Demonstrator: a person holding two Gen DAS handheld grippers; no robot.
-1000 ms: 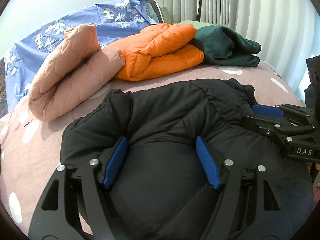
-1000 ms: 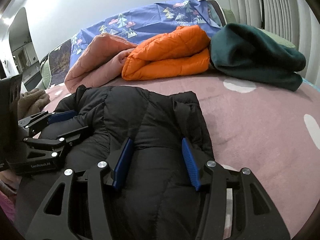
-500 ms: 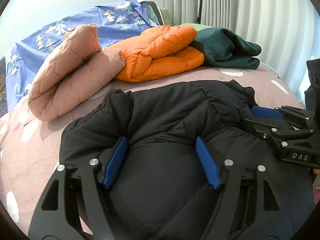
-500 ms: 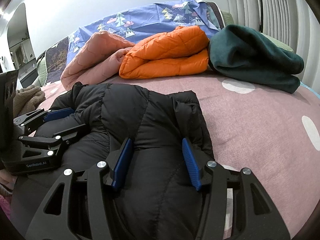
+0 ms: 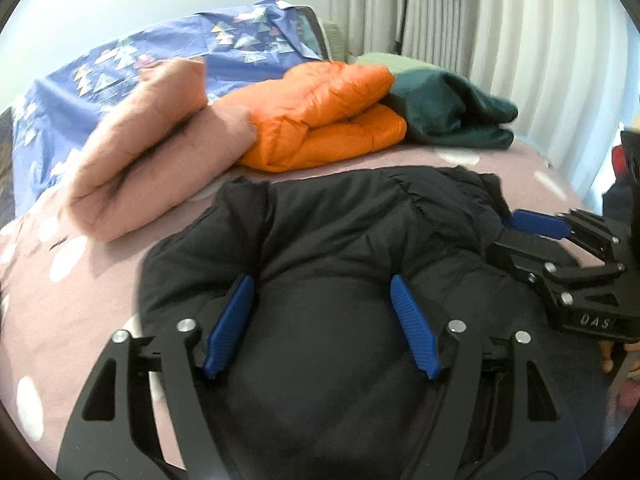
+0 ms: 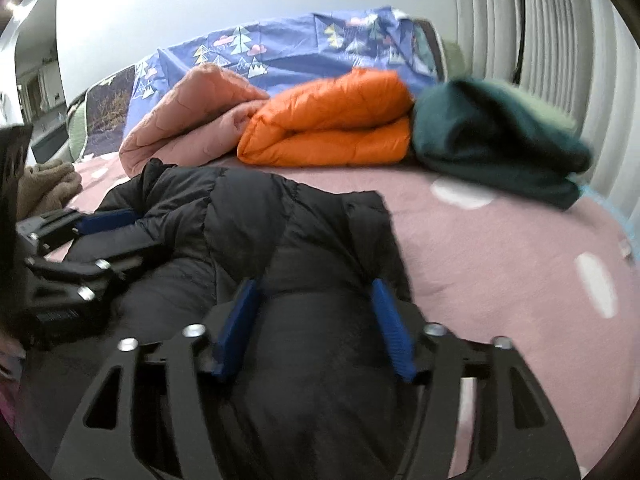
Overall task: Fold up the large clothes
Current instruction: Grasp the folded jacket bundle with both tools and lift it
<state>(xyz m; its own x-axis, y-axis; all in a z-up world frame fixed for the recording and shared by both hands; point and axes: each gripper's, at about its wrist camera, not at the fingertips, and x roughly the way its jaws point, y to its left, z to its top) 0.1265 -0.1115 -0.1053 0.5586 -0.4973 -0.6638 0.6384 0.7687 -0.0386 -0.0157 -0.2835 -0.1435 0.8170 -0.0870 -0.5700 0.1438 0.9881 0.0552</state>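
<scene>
A black puffer jacket (image 5: pixel 340 220) lies bunched on the pink dotted bedspread (image 6: pixel 500 260). My left gripper (image 5: pixel 320 280) has a thick bulge of the jacket between its blue pads. The pads still press into it while the jaws are opening slightly. My right gripper (image 6: pixel 314 284) straddles the jacket's other end (image 6: pixel 248 216). Its jaws are opening wide and the fabric sits loosely between them. Each gripper shows in the other's view: the right gripper (image 5: pixel 520 236) at the jacket's right edge, the left gripper (image 6: pixel 120 236) at its left edge.
Folded clothes line the far side of the bed: a pink quilted piece (image 5: pixel 152 160), an orange puffer (image 5: pixel 320 120) and a dark green garment (image 5: pixel 452 116). A blue printed sheet (image 5: pixel 120 64) lies behind them, with curtains (image 5: pixel 500 32) to the right. A beige cloth (image 6: pixel 48 184) lies at the left.
The right gripper's pads have spread wider apart around the jacket and that hand has lifted a little. The left gripper and the jacket look much the same.
</scene>
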